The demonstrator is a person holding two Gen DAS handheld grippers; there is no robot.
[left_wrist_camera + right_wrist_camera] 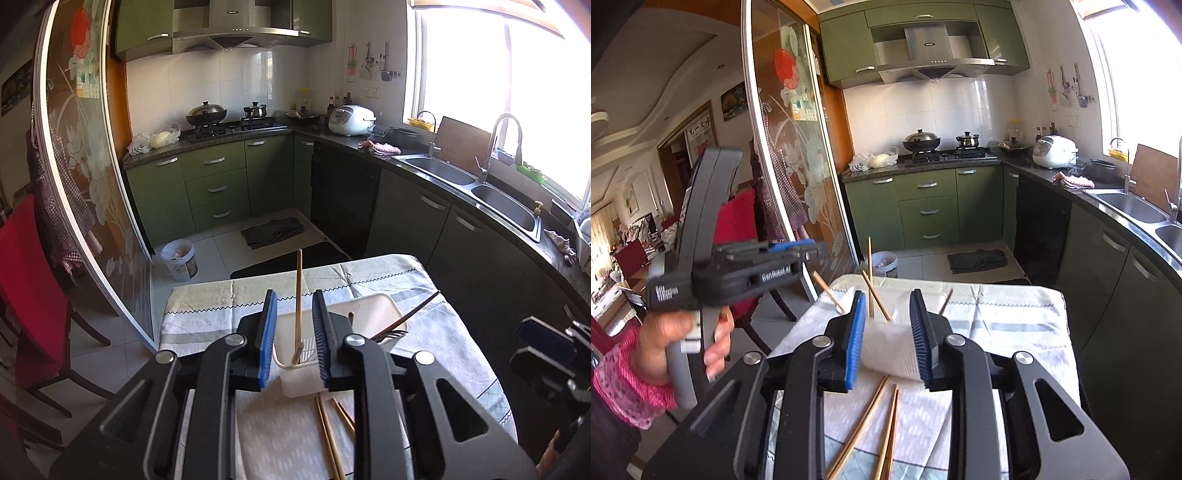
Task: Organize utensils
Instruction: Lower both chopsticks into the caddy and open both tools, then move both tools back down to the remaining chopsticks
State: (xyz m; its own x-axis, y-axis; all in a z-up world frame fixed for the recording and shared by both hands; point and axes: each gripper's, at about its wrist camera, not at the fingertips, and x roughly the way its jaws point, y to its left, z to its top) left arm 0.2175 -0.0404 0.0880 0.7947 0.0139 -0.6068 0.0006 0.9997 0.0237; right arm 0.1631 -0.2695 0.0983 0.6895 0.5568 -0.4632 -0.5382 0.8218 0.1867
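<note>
The white plastic utensil holder [373, 310] stands on the cloth-covered table [207, 306], straight ahead of both grippers. One pale wooden chopstick [297, 295] stands almost upright in it, seen between the parted pads of the left gripper [294, 341] — nothing is gripped. The right gripper [891, 334] is also partly open and empty; loose bamboo chopsticks [866, 424] lie flat just below it, pointing toward the holder, so I judge the right one nearer to them.

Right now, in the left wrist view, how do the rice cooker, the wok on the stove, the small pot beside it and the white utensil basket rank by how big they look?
1. White utensil basket, nearest the camera, so partly inflated.
2. Rice cooker.
3. Wok, close to the cooker; unsure.
4. Small pot.
</note>
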